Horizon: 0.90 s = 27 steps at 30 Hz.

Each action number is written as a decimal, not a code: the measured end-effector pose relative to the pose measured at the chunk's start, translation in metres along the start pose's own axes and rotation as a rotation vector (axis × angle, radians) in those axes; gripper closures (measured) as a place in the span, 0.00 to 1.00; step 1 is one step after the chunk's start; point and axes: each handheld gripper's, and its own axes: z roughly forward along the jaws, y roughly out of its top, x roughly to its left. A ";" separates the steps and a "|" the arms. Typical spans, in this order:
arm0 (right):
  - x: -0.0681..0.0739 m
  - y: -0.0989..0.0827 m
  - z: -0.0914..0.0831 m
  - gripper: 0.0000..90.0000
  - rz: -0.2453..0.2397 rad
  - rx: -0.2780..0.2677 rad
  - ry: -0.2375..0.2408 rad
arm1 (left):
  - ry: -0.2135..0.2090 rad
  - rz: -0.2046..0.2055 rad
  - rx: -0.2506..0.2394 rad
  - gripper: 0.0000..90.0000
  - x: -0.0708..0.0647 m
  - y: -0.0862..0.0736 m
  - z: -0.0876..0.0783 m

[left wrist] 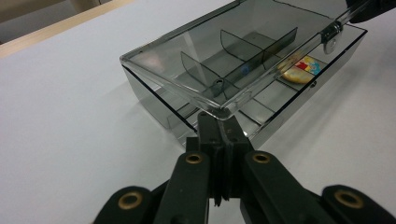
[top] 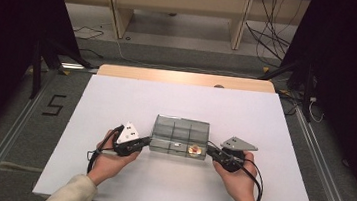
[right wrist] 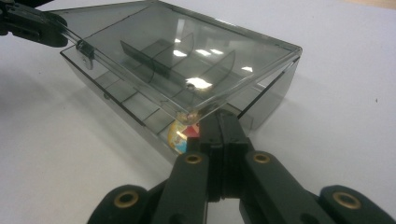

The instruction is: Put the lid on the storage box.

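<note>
In the high view, a smoky clear compartment box [top: 179, 136] sits on the white bench [top: 107, 183], between the two grippers. The left gripper [top: 148, 140] comes at the box's near left corner and the right gripper [top: 209, 150] at its near right corner; each is carried by a hand [top: 110, 161] entering from the bottom edge. A small round colourful piece [top: 194, 150] lies inside the box, in the front compartment nearest the right gripper's jaws. From here both sets of jaws look drawn together at the box's front edge.

In the left gripper view, the left gripper's [left wrist: 223, 122] jaws are closed flat against each other, their tips right at the corner of the box's lid [left wrist: 233, 51]. The lid is tilted up off the base along this front edge, so a gap shows below it. Whether the tips pinch the lid's rim or merely sit under it I cannot tell. Beyond the jaws, dividers [left wrist: 243, 56] stand inside the box, and the colourful piece [left wrist: 301, 69] rests far ahead and to the right of the jaws, near the lid's clasp [left wrist: 330, 35].

In the right gripper view, the right gripper's [right wrist: 218, 122] jaws are likewise closed together, tips at the lid's [right wrist: 187, 51] raised corner. The colourful piece [right wrist: 182, 135] lies just left of the jaws, below the lid. The other gripper [right wrist: 32, 23] meets the lid's far corner, at top left.
</note>
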 end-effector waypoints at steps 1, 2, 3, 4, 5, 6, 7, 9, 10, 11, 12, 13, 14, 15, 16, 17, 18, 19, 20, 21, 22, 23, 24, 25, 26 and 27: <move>0.000 0.000 0.000 1.00 0.000 0.001 0.001 | 0.002 0.000 0.001 0.99 0.000 0.000 0.000; 0.000 0.000 0.000 1.00 0.001 0.002 -0.001 | 0.004 0.000 0.003 0.99 0.000 0.000 0.000; -0.001 0.000 0.000 1.00 -0.003 0.003 -0.004 | 0.005 0.000 0.005 0.99 0.000 0.000 0.000; -0.001 0.000 -0.001 1.00 -0.004 0.006 -0.007 | 0.007 0.004 0.010 0.99 0.000 -0.001 -0.001; -0.002 -0.001 -0.001 1.00 -0.003 0.008 -0.008 | 0.012 0.005 0.012 0.99 0.000 -0.001 -0.001; -0.002 -0.001 -0.001 1.00 -0.001 0.013 -0.011 | 0.014 0.005 0.014 0.99 0.000 -0.001 -0.001; -0.002 -0.001 -0.001 1.00 -0.003 0.015 -0.013 | 0.015 0.003 0.016 0.99 0.000 -0.002 -0.001; -0.003 -0.001 0.000 1.00 -0.004 0.019 -0.013 | 0.018 0.005 0.022 0.99 0.000 -0.003 -0.002; -0.003 -0.001 0.000 1.00 -0.006 0.020 -0.014 | 0.019 0.004 0.025 0.99 0.001 -0.003 -0.002; -0.003 -0.001 0.000 1.00 -0.006 0.023 -0.013 | 0.020 0.001 0.026 0.99 0.001 -0.003 -0.002; -0.003 -0.002 0.001 1.00 -0.006 0.026 -0.011 | 0.021 0.003 0.030 0.99 0.001 -0.004 -0.002; -0.003 -0.002 0.001 1.00 -0.005 0.028 -0.011 | 0.020 -0.001 0.032 0.99 0.001 -0.004 -0.002; -0.003 -0.002 0.001 1.00 -0.004 0.033 -0.011 | 0.020 0.001 0.036 0.99 0.001 -0.004 -0.001; -0.003 -0.002 0.001 1.00 -0.005 0.036 -0.011 | 0.019 -0.003 0.038 0.99 0.001 -0.005 -0.001; -0.003 -0.003 0.002 1.00 -0.006 0.039 -0.012 | 0.018 0.003 0.047 0.99 0.002 -0.005 0.000; -0.003 -0.003 0.002 1.00 -0.006 0.039 -0.012 | 0.016 0.000 0.048 0.99 0.001 -0.006 0.000; -0.003 -0.003 0.002 1.00 -0.007 0.040 -0.011 | 0.015 -0.002 0.048 0.99 0.001 -0.006 0.001; -0.003 -0.003 0.003 1.00 -0.009 0.044 -0.010 | 0.014 -0.001 0.049 0.99 0.001 -0.007 0.001; -0.003 -0.003 0.003 1.00 -0.009 0.048 -0.008 | 0.013 0.002 0.055 0.99 0.001 -0.007 0.001; -0.003 -0.004 0.003 1.00 -0.007 0.047 -0.009 | 0.010 0.002 0.058 0.99 0.001 -0.007 0.002; -0.003 -0.004 0.003 1.00 -0.009 0.049 -0.009 | 0.012 0.003 0.059 0.99 0.001 -0.007 0.002; -0.003 -0.004 0.003 1.00 -0.007 0.054 -0.009 | 0.012 0.004 0.063 0.99 0.001 -0.007 0.002; -0.003 -0.005 0.003 1.00 -0.008 0.055 -0.008 | 0.012 0.005 0.065 0.99 0.001 -0.008 0.002; -0.003 -0.005 0.003 1.00 -0.010 0.055 -0.009 | 0.011 0.003 0.066 0.99 0.001 -0.008 0.002; -0.003 -0.005 0.003 1.00 -0.010 0.056 -0.010 | 0.010 0.003 0.067 0.99 0.001 -0.009 0.002; -0.003 -0.005 0.003 1.00 -0.009 0.056 -0.010 | 0.011 0.003 0.069 0.99 0.001 -0.009 0.003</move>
